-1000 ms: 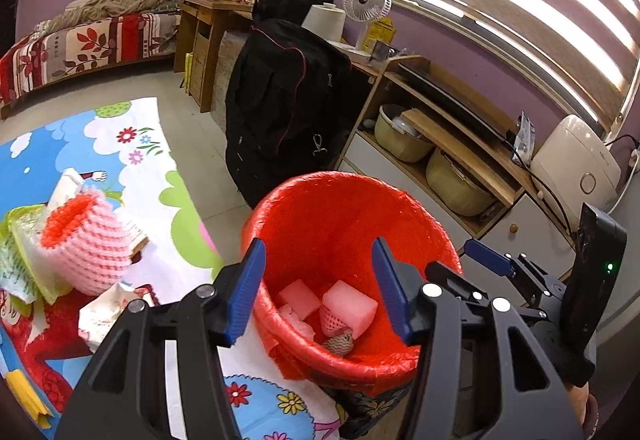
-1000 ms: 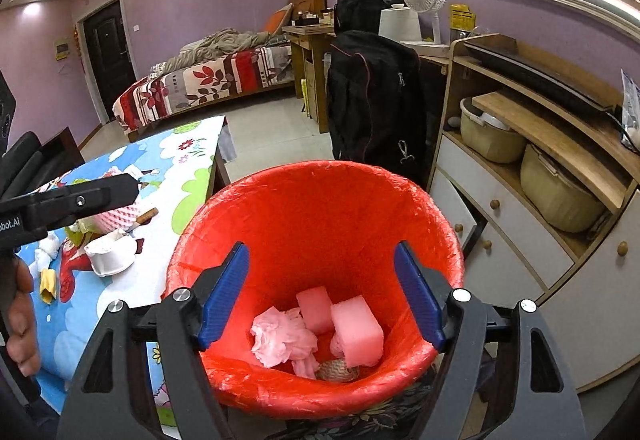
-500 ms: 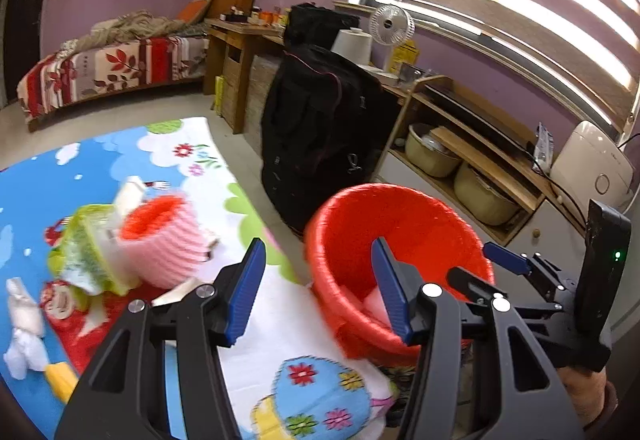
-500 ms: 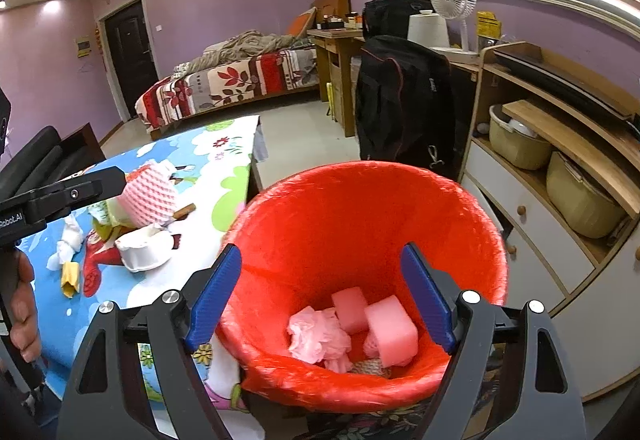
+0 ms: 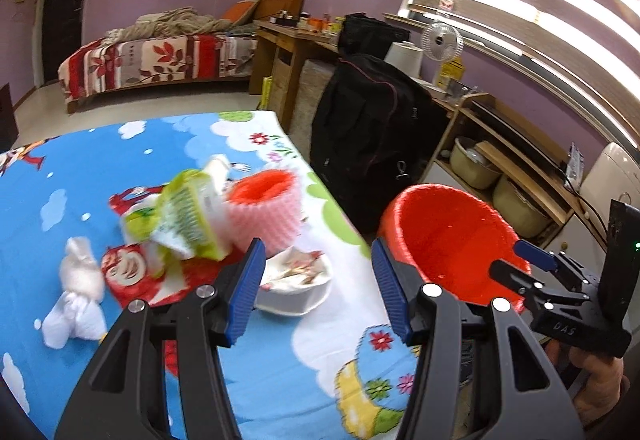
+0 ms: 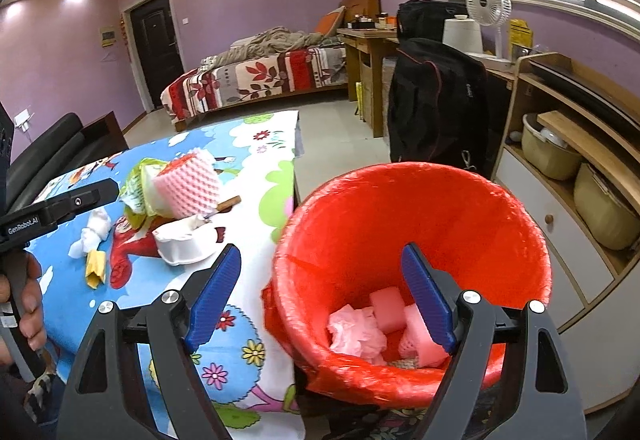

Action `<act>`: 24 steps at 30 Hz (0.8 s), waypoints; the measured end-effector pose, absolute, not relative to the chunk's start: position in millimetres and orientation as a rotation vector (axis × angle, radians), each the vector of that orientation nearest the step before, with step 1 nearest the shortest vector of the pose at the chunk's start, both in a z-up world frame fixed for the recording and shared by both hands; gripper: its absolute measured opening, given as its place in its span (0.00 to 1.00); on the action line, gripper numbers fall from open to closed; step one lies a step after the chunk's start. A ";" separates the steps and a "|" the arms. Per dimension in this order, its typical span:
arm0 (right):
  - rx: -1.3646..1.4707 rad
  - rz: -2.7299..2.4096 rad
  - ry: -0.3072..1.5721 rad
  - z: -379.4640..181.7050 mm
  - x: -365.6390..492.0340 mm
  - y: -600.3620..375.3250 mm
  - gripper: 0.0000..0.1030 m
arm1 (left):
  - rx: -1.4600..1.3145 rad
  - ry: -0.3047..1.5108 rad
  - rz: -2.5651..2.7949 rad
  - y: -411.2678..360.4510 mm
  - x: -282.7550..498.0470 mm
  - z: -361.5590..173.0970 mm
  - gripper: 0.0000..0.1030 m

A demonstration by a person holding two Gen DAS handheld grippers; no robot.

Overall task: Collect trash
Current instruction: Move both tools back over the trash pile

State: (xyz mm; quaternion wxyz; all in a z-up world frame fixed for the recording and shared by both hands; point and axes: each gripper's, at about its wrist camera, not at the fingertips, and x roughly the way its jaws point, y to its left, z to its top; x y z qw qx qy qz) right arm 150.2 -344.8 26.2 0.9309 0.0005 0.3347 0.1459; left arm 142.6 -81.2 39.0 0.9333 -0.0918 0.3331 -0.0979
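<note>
My left gripper (image 5: 316, 288) hangs open over the table edge with nothing between its blue pads. Just beyond it lie a white bowl (image 5: 296, 282) with crumpled paper, a pink foam net sleeve (image 5: 264, 211), a green-yellow wrapper (image 5: 180, 215) and a knotted white tissue (image 5: 78, 296). The red-lined bin (image 5: 452, 236) stands off the table's right edge. My right gripper (image 6: 324, 292) is wide open over the bin's near rim (image 6: 400, 380), holding nothing. Inside the bin lie pink foam blocks (image 6: 386, 310) and a pink tissue (image 6: 354, 332).
The table wears a blue cartoon cloth (image 5: 140, 143). A black bag (image 6: 436, 99) leans behind the bin. A wooden shelf unit (image 6: 568, 143) with baskets stands to the right. A small yellow scrap (image 6: 95, 268) lies near the tissue. A bed (image 6: 256, 79) is far back.
My left gripper has swung left, from over the bin to over the table's trash. The right gripper stays over the bin, shifted a little left, with its jaws slightly wider.
</note>
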 end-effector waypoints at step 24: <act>-0.042 0.391 0.707 18.1 144.7 -300.7 0.76 | -0.293 0.733 -0.001 19.3 105.3 -0.4 0.52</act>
